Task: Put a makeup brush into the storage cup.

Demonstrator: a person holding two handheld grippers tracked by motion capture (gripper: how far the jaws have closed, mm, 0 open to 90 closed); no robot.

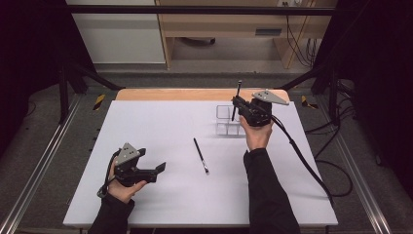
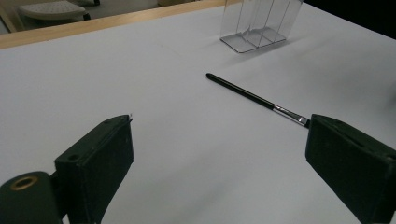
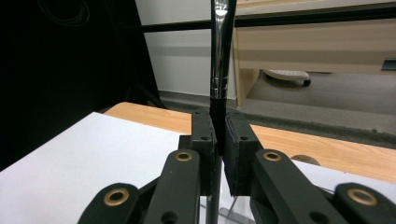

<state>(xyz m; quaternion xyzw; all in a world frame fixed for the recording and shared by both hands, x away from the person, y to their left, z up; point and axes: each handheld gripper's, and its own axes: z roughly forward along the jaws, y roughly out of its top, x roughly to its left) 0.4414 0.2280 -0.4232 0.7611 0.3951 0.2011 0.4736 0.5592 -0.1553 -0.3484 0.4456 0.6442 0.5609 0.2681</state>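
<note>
Right gripper near the counter's far right corner, jaws pinching a thin black brush with a shiny metal ferrule, held upright above the clear plastic holder, a boxy divided rack. Second brush, black and slim, lies flat mid-counter on the white matte top. Left gripper near the near left corner, jaws spread wide, empty.
</note>
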